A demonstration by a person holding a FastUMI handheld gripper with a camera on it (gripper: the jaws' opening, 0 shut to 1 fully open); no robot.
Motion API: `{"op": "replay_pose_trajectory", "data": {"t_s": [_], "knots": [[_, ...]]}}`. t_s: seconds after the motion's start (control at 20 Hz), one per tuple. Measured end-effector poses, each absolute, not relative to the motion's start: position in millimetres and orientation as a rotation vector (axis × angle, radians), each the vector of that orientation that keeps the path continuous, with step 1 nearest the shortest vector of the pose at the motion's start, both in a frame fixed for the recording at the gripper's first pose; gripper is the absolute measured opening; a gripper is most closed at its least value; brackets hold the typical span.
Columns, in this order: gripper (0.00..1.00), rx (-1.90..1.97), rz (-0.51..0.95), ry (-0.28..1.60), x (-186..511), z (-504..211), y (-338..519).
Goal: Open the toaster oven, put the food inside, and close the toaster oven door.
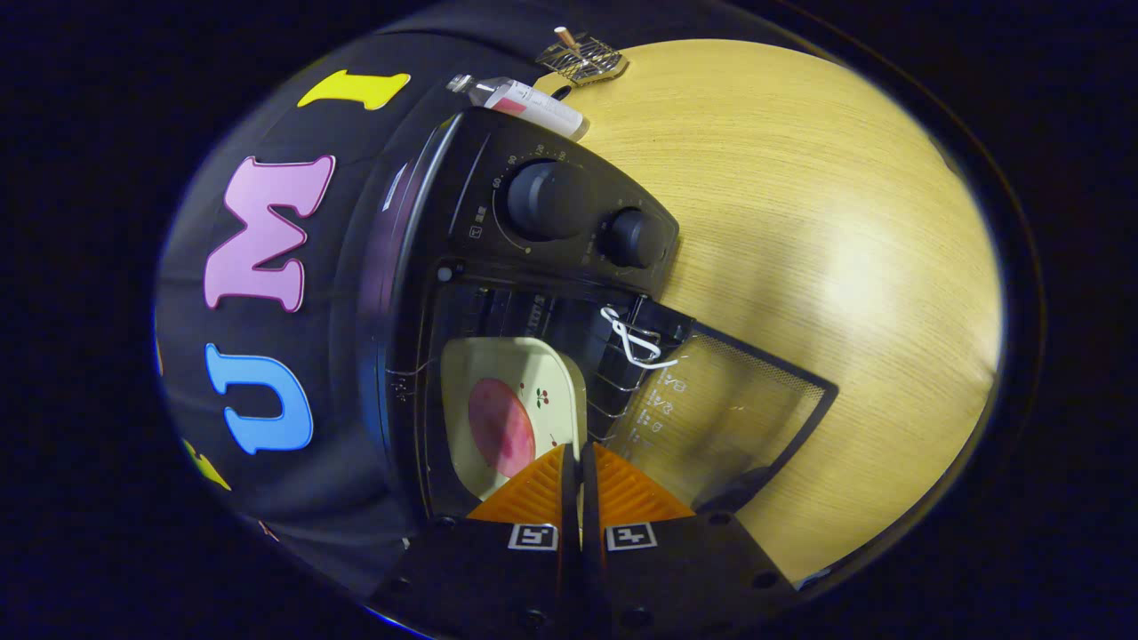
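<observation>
Inside the open toaster oven [498, 267], a cream plate [511, 373] is seen, carrying a round pink slice of food [500, 425], likely meat; small cherry prints are noted on the plate beside the food. The plate rim nearest the camera is met by the gripper [573, 453], whose two fingers are drawn almost together, with only a thin slit left between them. The plate edge appears to be caught in that slit, but a true pinch from both fingers cannot be confirmed, since the contact is hidden behind the fingertips. The oven cavity is dark, and wire rack bars are visible just beyond the plate. The glass door [729, 418] is folded fully down, lying flat over the wooden table [827, 249] to the right of the fingers; printed markings are noted on the glass. A white cord loop [633, 342] is seen at the door hinge. Two dark round knobs [578, 218] are set on the oven's control panel, beyond the cavity. Past the oven, a plastic bottle [524, 102] is laid on its side on the table, close against the oven's far end. Further off, a small wire rack [582, 58] with a small stick-like item resting on it is placed near the table's far edge.
</observation>
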State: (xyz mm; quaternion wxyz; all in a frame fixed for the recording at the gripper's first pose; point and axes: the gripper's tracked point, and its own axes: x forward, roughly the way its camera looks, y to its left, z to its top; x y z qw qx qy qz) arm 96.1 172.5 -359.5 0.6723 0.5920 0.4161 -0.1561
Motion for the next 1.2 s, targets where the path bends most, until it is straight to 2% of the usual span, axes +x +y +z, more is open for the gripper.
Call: {"op": "replay_pose_trajectory", "data": {"t_s": [0.65, 0.95, 1.05, 1.1, 1.2], "knots": [[0.05, 1.530, -0.534, 0.770, 128, -373, 201], [0.07, 1.616, -0.550, 0.736, 134, -379, 210], [0.19, 1.646, -0.555, 0.706, 132, -375, 207], [0.33, 1.647, -0.554, 0.700, 132, -376, 206], [0.45, 1.647, -0.532, 0.690, 129, -370, 203]]}}
